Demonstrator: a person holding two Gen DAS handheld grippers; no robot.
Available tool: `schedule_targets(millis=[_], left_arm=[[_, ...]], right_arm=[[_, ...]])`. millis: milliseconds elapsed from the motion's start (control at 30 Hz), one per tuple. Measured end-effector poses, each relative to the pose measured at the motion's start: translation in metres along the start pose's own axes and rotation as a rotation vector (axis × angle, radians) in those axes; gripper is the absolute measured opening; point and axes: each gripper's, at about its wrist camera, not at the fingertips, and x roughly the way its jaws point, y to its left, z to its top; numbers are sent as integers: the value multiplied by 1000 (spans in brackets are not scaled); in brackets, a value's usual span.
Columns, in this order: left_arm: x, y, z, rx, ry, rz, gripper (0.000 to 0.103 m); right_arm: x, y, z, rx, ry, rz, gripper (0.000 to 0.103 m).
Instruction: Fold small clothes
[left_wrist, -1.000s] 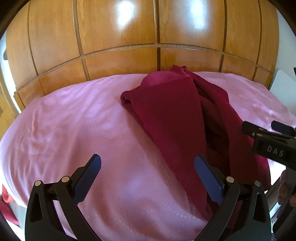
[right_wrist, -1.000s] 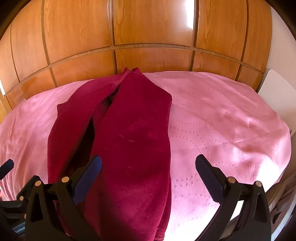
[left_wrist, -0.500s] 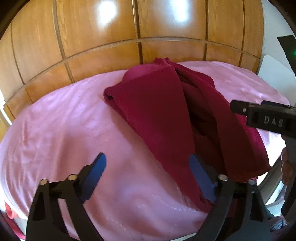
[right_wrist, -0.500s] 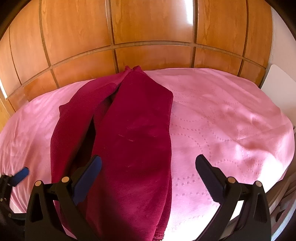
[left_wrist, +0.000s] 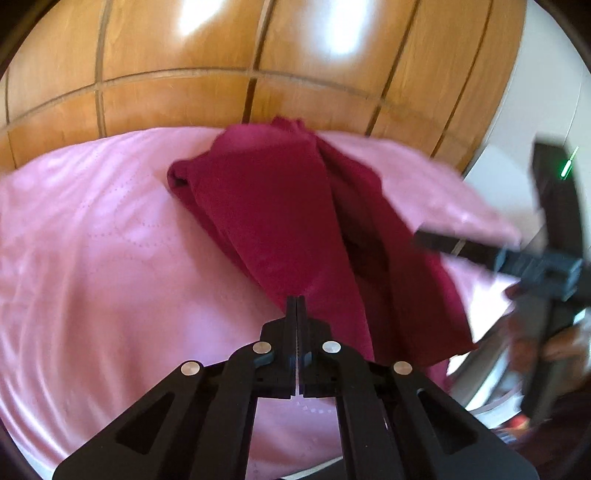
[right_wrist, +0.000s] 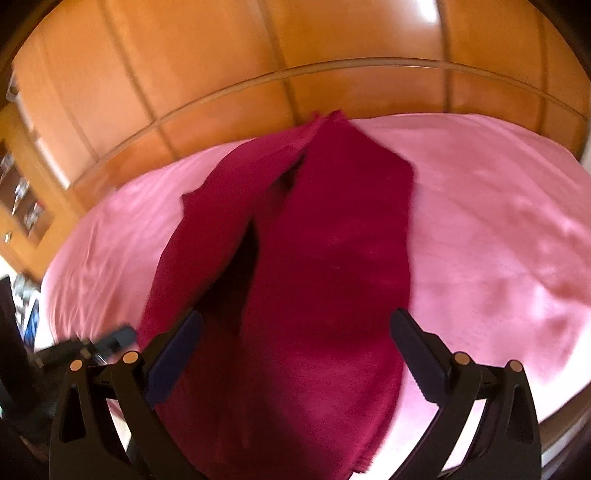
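A wall of glossy orange-brown wooden panels (left_wrist: 177, 92) rises behind a bed spread with a pale pink quilted coverlet (left_wrist: 103, 258), and on that coverlet lies the dark red velvety garment (right_wrist: 325, 266), stretched lengthwise from the far edge by the panels toward the near edge, with a deep fold running down its middle. The left gripper (left_wrist: 296, 306) tilts downward over the coverlet, its two black fingers pressed flat together at the garment's left edge; nothing shows between them (whether the tips touch the cloth cannot be told). The right gripper (right_wrist: 295, 343) also slopes down, its jaws spread wide with the near end of the garment lying between and below them, the pads clear of the cloth. In the left wrist view, a blurred hand (left_wrist: 546, 343) holds the right gripper's black body.
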Motion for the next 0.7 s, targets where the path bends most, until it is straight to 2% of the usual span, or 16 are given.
schedule_targets(millis=[100,133,167,233,300,400,533,633,700], left_arm=[[-7,18,7,-53,-1,-16,0],[-7,18,9,-53,-5,-15,0],[-9,18,9,-49,-10,-10,0],[-11,15,9,-25,-20,12,0],[-8,17,9,-24,-16,37,0],[-8,31,16,-69,-21,52,0],[-38,56,41,-139,-128,68,0],[-59,81,66,-173,-201,123,0],[-68,100,81,-186,-234,194,0]], right_arm=[[13,5,1,-15,31,-32,88],[16,6,0,-24,39,-42,75],[19,5,-1,-42,53,-69,54],[23,-2,-1,-36,82,-59,33],[15,-14,3,-26,86,-16,21],[-7,-31,13,-39,42,-20,15],[-33,-66,32,7,-21,-60,11],[-47,-101,53,17,-89,-195,11],[-48,-123,64,46,-103,-232,11]])
